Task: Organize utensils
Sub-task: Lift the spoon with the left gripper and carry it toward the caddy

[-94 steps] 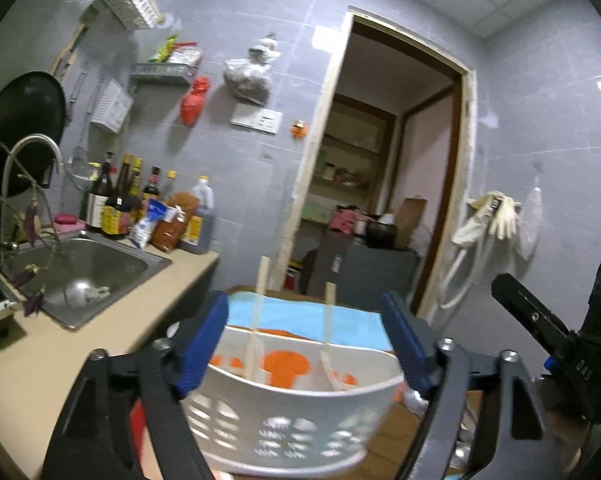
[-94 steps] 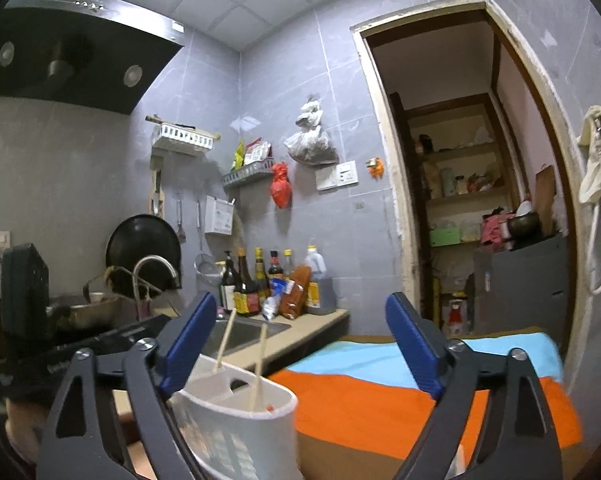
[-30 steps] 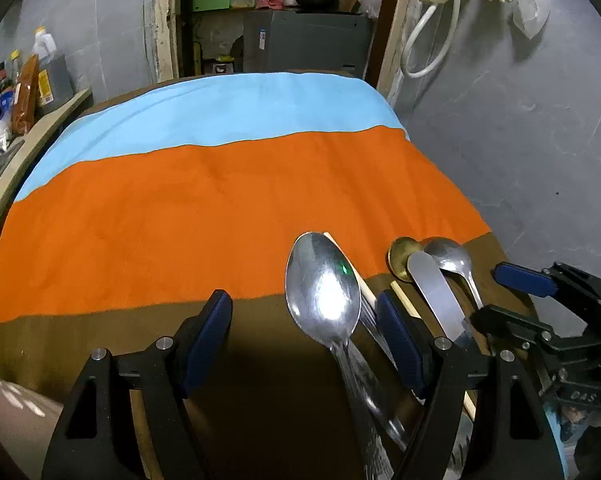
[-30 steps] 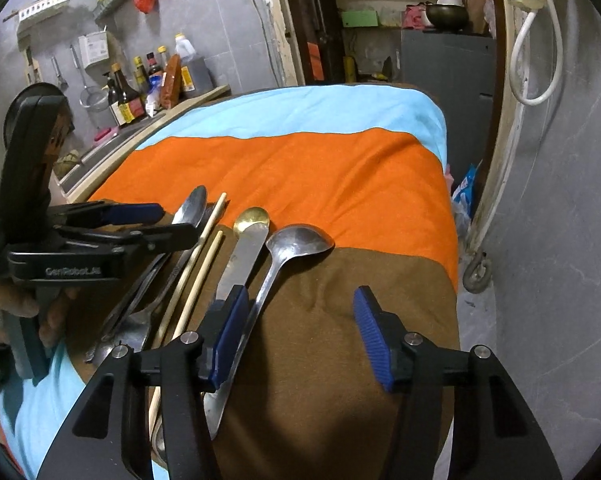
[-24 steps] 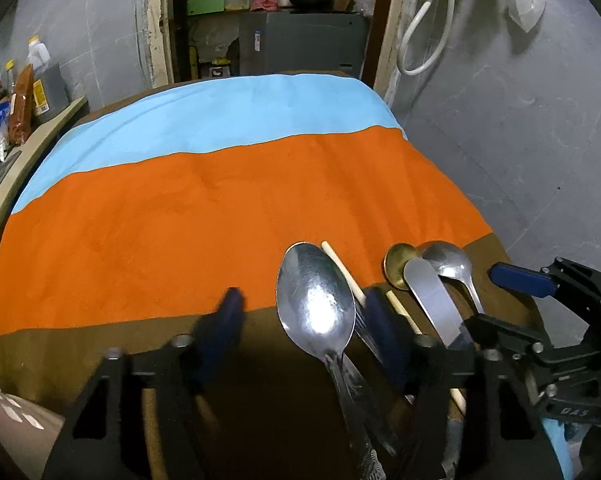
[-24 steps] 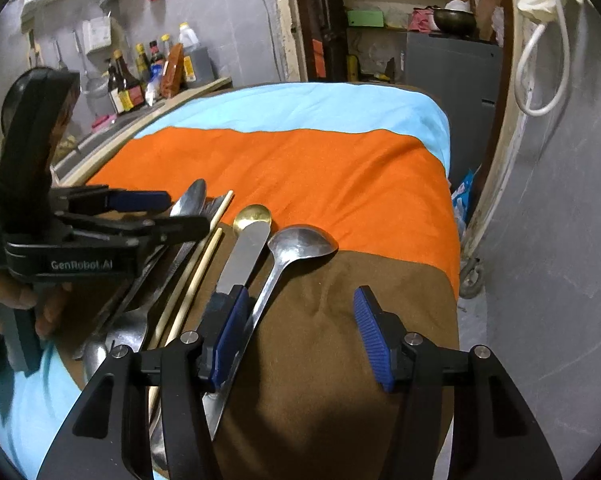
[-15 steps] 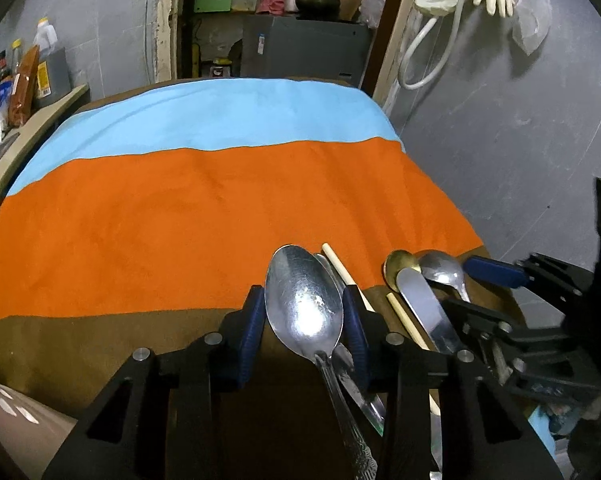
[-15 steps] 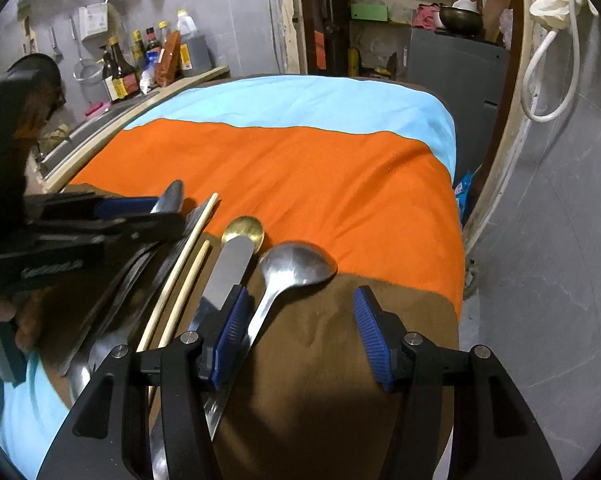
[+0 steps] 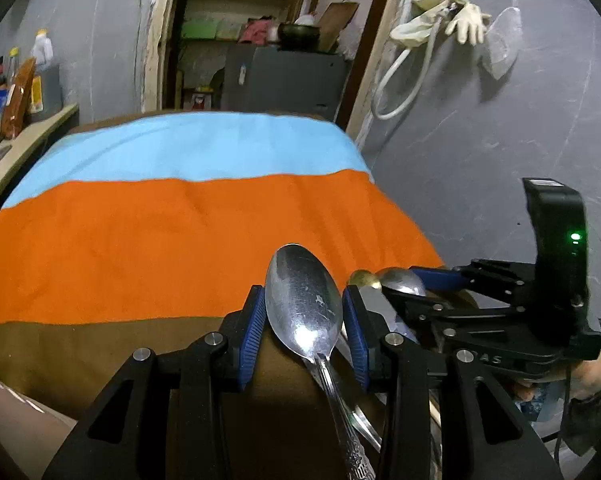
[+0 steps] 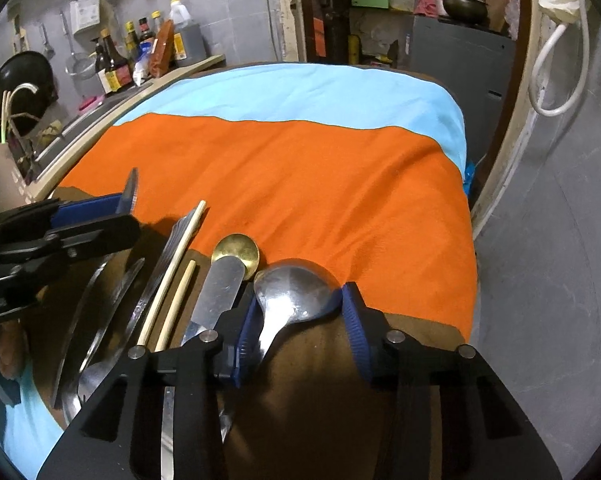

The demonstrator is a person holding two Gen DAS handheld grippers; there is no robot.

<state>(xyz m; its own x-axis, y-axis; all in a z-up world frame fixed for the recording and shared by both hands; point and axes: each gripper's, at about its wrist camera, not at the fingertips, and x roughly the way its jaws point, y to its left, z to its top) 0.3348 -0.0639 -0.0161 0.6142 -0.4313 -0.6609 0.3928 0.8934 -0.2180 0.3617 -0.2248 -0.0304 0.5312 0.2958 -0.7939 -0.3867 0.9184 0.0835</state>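
Right now the left gripper (image 9: 303, 334) has its blue-padded jaws drawn in close on either side of a large steel tablespoon (image 9: 302, 300), whose bowl stands up between the pads while its patterned handle runs back toward the camera; whether the pads actually press it I cannot tell. Over on the right, the right gripper (image 10: 300, 330) has its jaws narrowed around the neck of a steel ladle-shaped spoon (image 10: 296, 290), the left pad against the handle, the right pad beside the bowl.

Both spoons sit at the near right part of the desk, on the brown band of a striped cloth (image 10: 300, 168) that runs brown, orange, then light blue toward the far side. Left of the ladle spoon lie a table knife (image 10: 216, 296), a small gold spoon (image 10: 236, 252) touching its blade tip, two wooden chopsticks (image 10: 172, 280) and a fork (image 10: 160, 268), all roughly parallel.
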